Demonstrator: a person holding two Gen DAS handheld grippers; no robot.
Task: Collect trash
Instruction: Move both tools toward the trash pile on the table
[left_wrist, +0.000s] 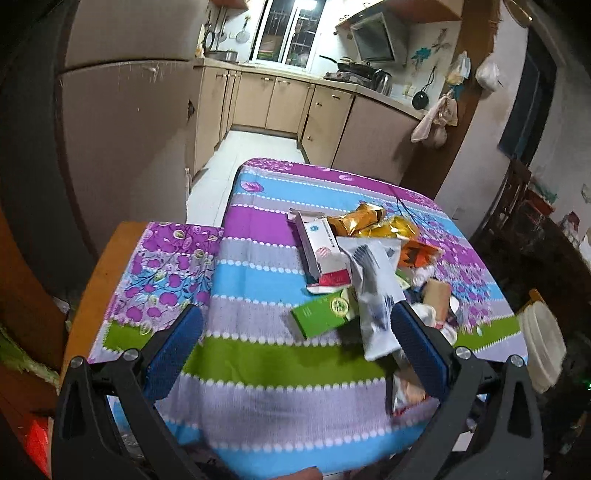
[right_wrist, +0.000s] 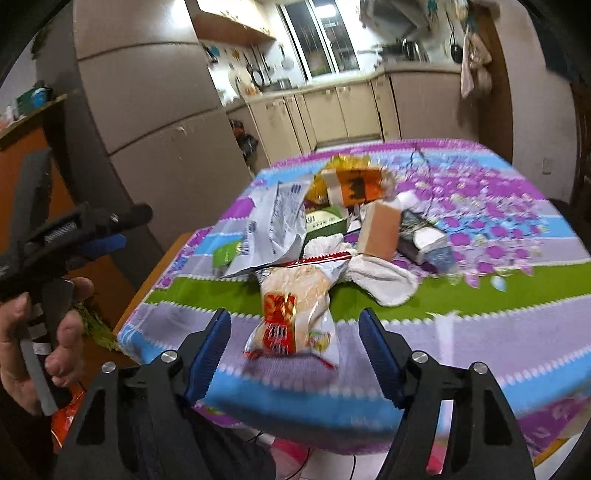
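Observation:
A heap of trash lies on the striped tablecloth (left_wrist: 258, 354). In it are a white and silver wrapper (left_wrist: 373, 288), a green box (left_wrist: 321, 314), a white and red box (left_wrist: 321, 247), gold wrappers (left_wrist: 362, 219) and an orange packet (left_wrist: 417, 254). My left gripper (left_wrist: 295, 321) is open over bare cloth, its right finger beside the silver wrapper. My right gripper (right_wrist: 295, 325) is open. A clear snack bag with a red label (right_wrist: 295, 310) lies between its fingers, with gaps on both sides. Behind it are a crumpled white tissue (right_wrist: 384, 280) and a tan box (right_wrist: 382, 232).
A hand (right_wrist: 55, 332) holds the left gripper at the left of the right wrist view. The table's front edge is close under both grippers. A white lidded container (left_wrist: 543, 339) stands at the table's right edge. A tall fridge (left_wrist: 122, 129) and kitchen cupboards (left_wrist: 280, 103) lie beyond.

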